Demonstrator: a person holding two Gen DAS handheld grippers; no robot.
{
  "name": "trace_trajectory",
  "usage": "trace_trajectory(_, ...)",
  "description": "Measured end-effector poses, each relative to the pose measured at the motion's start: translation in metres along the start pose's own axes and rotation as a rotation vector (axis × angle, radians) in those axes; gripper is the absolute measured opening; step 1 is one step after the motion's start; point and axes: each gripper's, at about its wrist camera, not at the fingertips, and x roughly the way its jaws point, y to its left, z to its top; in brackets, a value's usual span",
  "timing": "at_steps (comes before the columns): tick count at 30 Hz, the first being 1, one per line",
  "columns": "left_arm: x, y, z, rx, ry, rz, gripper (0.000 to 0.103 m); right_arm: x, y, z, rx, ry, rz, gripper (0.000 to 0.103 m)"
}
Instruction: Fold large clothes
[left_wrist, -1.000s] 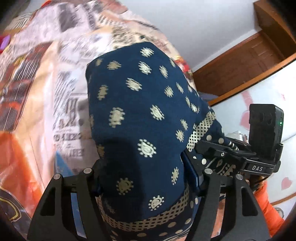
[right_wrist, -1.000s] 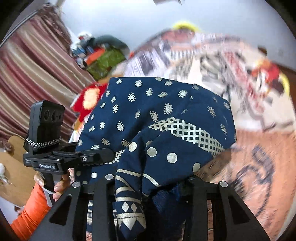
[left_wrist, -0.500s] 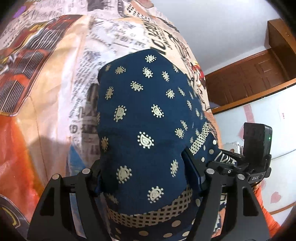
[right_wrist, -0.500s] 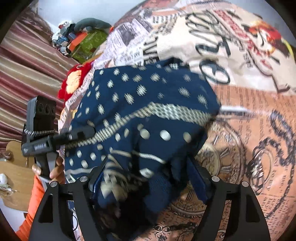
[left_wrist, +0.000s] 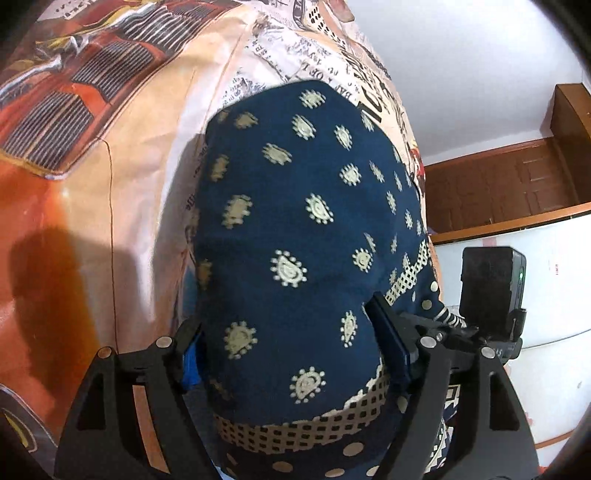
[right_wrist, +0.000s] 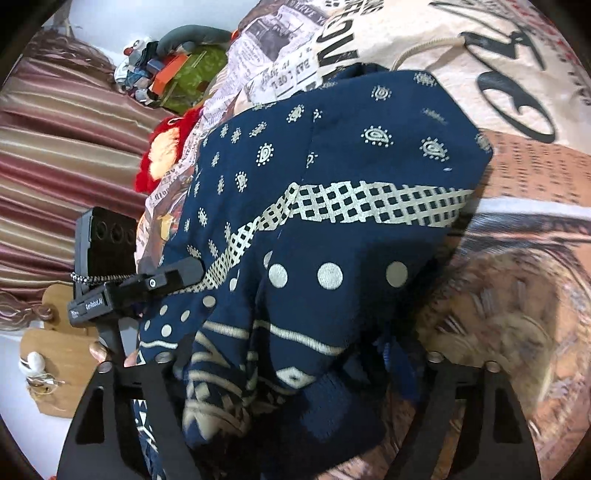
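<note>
Left gripper (left_wrist: 288, 354) and right gripper (right_wrist: 295, 373) both clamped on navy paisley-print cotton garment (left_wrist: 303, 229), draping far-side over printed bedspread (left_wrist: 122, 155).

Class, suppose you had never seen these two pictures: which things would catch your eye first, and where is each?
The navy garment with cream motifs fills the middle of both views, draped over the left gripper and the right gripper, which each pinch a bunch of it. Under it spreads a bedspread printed like old newspaper in orange and cream. At the right view's upper left lies a red plush toy.
</note>
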Motion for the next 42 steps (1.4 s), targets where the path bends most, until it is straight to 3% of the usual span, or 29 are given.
trace_trajectory(5, -0.006, -0.018, -0.006, 0.085, -0.021, 0.058, 0.071, 0.006, 0.003, 0.002, 0.001, -0.013, 0.03, 0.049)
trace_trajectory(11, -0.036, -0.051, -0.008, 0.179, -0.083, 0.086, 0.064, -0.006, 0.028, 0.003, -0.058, -0.05, 0.012, 0.04)
trace_trajectory(17, -0.083, -0.067, -0.014, 0.268, -0.155, 0.109, 0.063, -0.023, 0.084, 0.007, -0.188, -0.111, 0.028, 0.034)
trace_trajectory(21, -0.094, -0.035, -0.015, 0.196, -0.135, 0.156, 0.063, -0.007, 0.117, 0.009, -0.211, -0.081, 0.019, 0.035)
trace_trajectory(25, -0.079, 0.018, -0.021, 0.091, -0.074, 0.207, 0.063, 0.039, 0.106, 0.007, -0.16, 0.001, -0.017, 0.036)
trace_trajectory(27, -0.076, 0.03, -0.023, 0.085, -0.071, 0.199, 0.064, 0.061, 0.101, 0.003, -0.142, 0.045, -0.029, 0.039)
trace_trajectory(33, -0.089, 0.032, -0.029, 0.122, -0.12, 0.252, 0.068, 0.056, 0.117, 0.005, -0.25, 0.03, -0.123, 0.065)
trace_trajectory(36, -0.104, 0.019, -0.033, 0.162, -0.165, 0.326, 0.068, 0.032, 0.125, 0.004, -0.336, -0.005, -0.181, 0.069)
trace_trajectory(39, -0.14, -0.002, -0.046, 0.244, -0.296, 0.452, 0.068, 0.001, 0.136, -0.009, -0.455, -0.087, -0.277, 0.07)
trace_trajectory(42, -0.166, -0.031, -0.058, 0.31, -0.383, 0.486, 0.068, -0.024, 0.153, -0.021, -0.564, -0.176, -0.322, 0.07)
